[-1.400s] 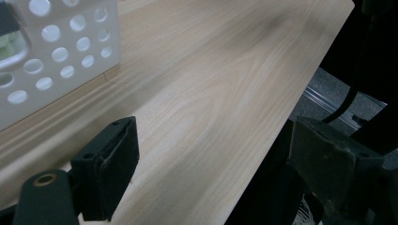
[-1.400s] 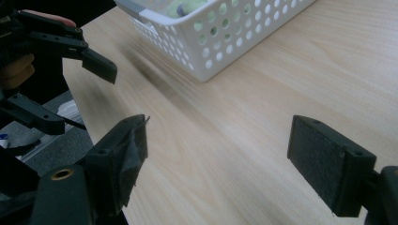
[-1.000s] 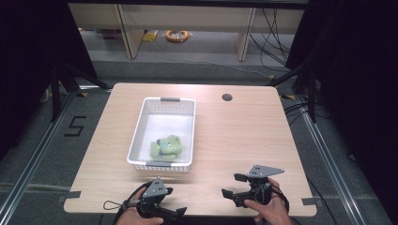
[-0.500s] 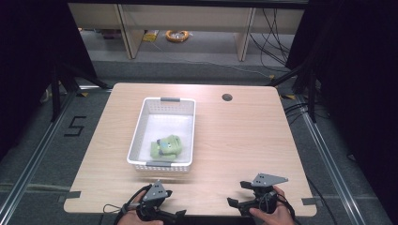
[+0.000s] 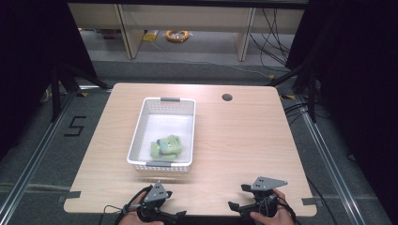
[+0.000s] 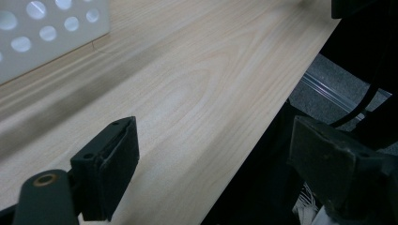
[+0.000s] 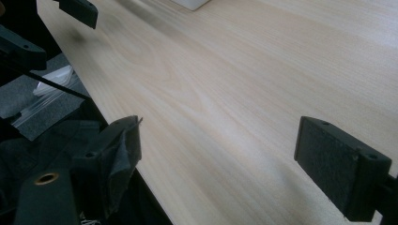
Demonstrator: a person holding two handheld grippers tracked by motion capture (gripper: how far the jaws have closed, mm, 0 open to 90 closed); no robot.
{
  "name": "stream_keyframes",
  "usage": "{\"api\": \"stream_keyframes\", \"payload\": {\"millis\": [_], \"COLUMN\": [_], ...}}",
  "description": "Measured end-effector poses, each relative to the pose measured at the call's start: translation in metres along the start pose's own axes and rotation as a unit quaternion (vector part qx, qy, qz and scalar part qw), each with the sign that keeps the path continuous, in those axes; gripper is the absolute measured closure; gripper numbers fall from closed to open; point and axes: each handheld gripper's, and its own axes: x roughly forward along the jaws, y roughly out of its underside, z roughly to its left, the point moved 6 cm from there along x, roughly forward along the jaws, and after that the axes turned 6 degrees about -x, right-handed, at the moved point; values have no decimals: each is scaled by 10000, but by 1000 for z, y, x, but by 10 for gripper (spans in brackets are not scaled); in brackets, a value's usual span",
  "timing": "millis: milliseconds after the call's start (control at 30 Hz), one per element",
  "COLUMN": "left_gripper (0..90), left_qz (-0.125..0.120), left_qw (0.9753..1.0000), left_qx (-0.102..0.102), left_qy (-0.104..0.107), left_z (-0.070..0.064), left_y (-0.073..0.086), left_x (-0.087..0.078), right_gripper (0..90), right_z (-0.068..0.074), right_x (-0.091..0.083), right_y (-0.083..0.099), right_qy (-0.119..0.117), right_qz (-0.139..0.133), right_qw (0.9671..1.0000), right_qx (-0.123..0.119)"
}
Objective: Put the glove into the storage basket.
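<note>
Though near grippers (image 5: 206,213), toy (image 5: 166,146) well apart.

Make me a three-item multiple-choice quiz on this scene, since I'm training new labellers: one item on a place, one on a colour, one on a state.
1. Where does the green soft toy lie?
A. In the white basket, at its near end
B. On the bare table by the round hole
C. Between the two grippers

2. What colour is the basket?
A. Blue
B. White
C. Black

3. How do the jaws of the left gripper and the right gripper stand?
A. Both shut on the toy
B. One open, one shut
C. Both open, holding nothing

Answers: 1 A, the high view shows the toy inside the basket, toward the person's side. 2 B, its perforated walls are white. 3 C, each gripper view shows a wide gap with only table between the pads.
</note>
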Motion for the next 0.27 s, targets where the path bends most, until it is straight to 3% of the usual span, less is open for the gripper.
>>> {"api": "stream_keyframes", "payload": {"millis": [67,100,233,267], "left_gripper": [160,160,160,160], "left_qz": [26,105,71,133], "left_qw": [10000,9999,9999,9996], "left_qx": [-4,105,138,206], "left_qy": [-7,-80,-74,-99], "left_z": [0,3,3,5], "left_y": [0,0,0,0], "left_x": [0,-1,-1,-2], "right_gripper": [160,161,161,161], "right_z": [-2,-2,-3,-5], "right_x": [1,1,0,0], "right_y": [0,0,1,1], "right_qy": [58,72,51,240], "right_qz": [-18,14,34,-8], "right_qw": [9999,9999,10000,9997], "right_qx": [-125,-116,-66,-71]}}
